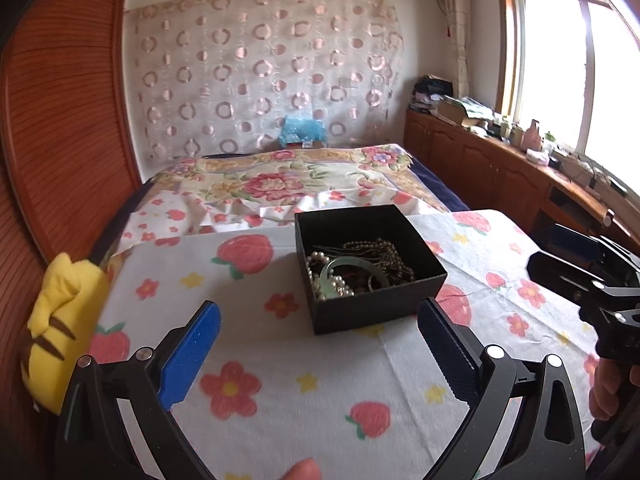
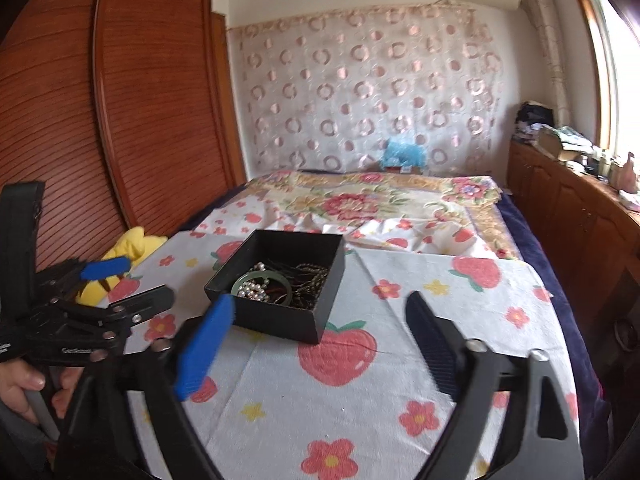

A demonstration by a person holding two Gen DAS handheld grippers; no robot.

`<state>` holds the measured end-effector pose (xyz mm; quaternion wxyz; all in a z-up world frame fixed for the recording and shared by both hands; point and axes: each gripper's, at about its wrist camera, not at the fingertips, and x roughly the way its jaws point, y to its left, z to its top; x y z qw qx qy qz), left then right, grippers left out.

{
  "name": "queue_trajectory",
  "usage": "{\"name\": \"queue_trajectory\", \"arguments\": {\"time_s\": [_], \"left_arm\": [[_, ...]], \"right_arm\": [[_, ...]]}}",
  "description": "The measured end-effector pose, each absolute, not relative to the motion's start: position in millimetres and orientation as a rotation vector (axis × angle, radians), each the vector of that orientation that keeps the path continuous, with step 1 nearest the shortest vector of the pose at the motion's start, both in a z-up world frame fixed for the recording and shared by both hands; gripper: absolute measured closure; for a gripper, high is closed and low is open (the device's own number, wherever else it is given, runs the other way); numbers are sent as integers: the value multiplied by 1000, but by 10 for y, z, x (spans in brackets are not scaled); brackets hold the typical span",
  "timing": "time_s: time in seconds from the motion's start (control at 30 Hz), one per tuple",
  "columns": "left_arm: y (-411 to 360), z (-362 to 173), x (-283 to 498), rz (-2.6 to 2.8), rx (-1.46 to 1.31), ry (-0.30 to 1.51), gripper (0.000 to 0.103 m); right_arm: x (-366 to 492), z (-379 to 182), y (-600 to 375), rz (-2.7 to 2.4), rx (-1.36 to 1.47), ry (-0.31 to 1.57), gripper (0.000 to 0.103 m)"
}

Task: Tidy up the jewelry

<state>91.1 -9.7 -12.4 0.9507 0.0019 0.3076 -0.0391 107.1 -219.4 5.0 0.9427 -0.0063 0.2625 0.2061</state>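
I am holding the left gripper (image 1: 320, 344) low over the cloth (image 1: 280, 400) printed with strawberries and flowers, its blue-padded fingers (image 1: 192, 356) spread wide with nothing between them, and the black box (image 1: 370, 292) is sitting just beyond their tips. The right gripper (image 2: 316, 344) is likewise hovering with its jaws wide and gripping nothing, the box (image 2: 280, 312) lying ahead of it and a little to its left. Inside the box I am seeing a jumble of jewelry: a pale green bangle (image 1: 340, 266) resting on a strand of pearls (image 1: 334, 286), with darker beaded chains (image 1: 384, 256) piled toward the far side. From the right wrist view the bangle (image 2: 260, 280) and pearls (image 2: 252, 290) are showing near the box's front-left corner. A yellow plush toy (image 1: 60, 320) is lying at the left edge of the cloth, touching it, well apart from the box.
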Motion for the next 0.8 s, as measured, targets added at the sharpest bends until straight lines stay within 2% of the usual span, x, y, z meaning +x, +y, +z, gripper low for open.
{"name": "queue_trajectory", "arguments": {"time_s": [0.1, 0.8], "left_arm": [[-65, -113, 802, -59, -6, 629, 8], [-13, 60, 317, 15, 3, 572, 8]], "right_arm": [[964, 75, -2248, 405, 1, 511, 3], [605, 70, -2387, 283, 13, 455, 3]]}}
